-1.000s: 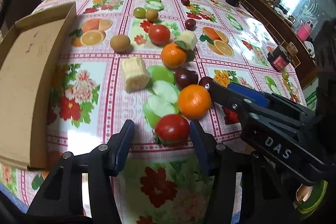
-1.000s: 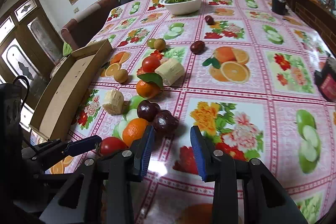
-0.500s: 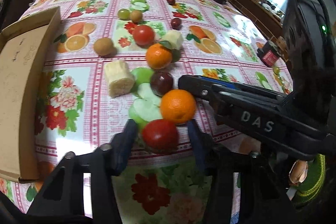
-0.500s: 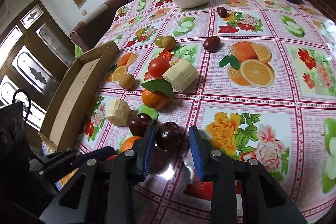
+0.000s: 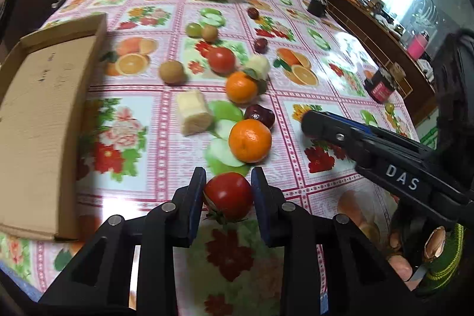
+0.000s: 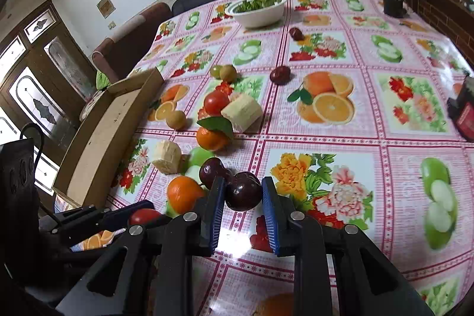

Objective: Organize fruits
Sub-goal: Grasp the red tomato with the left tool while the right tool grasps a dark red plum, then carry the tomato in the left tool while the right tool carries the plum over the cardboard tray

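The left tongs (image 5: 227, 199) have just been closing and are now gripping a red tomato (image 5: 228, 194), their blue pads (image 5: 198, 197) pressing on both of its sides. The right tongs (image 6: 243, 196) have also been narrowing and are now clamping a dark plum (image 6: 243, 191) in the same way. Both fruits are sitting at the near edge of the loose pile on the bench (image 6: 370, 138), close to an orange (image 5: 249, 140).

The cardboard box (image 5: 38, 120) is the likely place for sorted fruit, and it is lying to the left of the orange, past a pale peeled chunk (image 5: 194, 111). Its long axis is running away from the person along the bench's left edge, with its open side facing up.

The left hand is sitting nearer the box, so the tomato has the shorter path. The plum would have to travel across the pile and over the left tongs to reach the box, so the two hands are probably needing to go one after the other
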{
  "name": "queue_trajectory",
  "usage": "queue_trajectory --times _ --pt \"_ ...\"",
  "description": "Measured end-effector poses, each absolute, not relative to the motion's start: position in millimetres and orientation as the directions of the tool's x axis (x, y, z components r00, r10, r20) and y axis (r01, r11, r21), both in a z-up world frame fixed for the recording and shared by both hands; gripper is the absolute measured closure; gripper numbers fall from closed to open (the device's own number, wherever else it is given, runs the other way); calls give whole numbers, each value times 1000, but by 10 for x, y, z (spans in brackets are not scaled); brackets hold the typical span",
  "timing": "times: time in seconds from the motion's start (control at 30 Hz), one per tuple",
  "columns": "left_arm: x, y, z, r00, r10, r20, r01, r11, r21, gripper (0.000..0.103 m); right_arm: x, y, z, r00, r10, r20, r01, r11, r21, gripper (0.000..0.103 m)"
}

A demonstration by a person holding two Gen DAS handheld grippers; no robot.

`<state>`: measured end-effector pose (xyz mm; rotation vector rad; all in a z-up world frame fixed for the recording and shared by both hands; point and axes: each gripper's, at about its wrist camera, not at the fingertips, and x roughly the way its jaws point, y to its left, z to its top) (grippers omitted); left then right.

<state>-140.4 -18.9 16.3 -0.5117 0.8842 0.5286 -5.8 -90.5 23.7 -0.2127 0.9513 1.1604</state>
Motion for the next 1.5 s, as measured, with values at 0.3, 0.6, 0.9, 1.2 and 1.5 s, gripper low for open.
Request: queue_trajectory --times 0.3,0.6,0.9,1.2,1.5 --pt "-1693 -120 372 514 314 -798 -672 726 -147 74 -312 -879 415 58 707 -705 -873 378 308 77" --pt "-2032 45 498 494 391 -776 -730 672 -125 74 -605 -727 516 25 712 -701 -901 320 292 77" --pt "-2313 280 618 458 460 -761 -786 609 -104 74 -883 -503 580 -15 712 -703 -926 255 279 78" --pt "-2561 445 643 415 500 -760 -831 548 -93 74 -1084 -312 632 -50 710 -703 -940 205 273 78" --pt "-2748 654 659 375 535 -757 -868 489 -85 74 -1292 -102 661 -90 702 -707 -952 148 268 78"
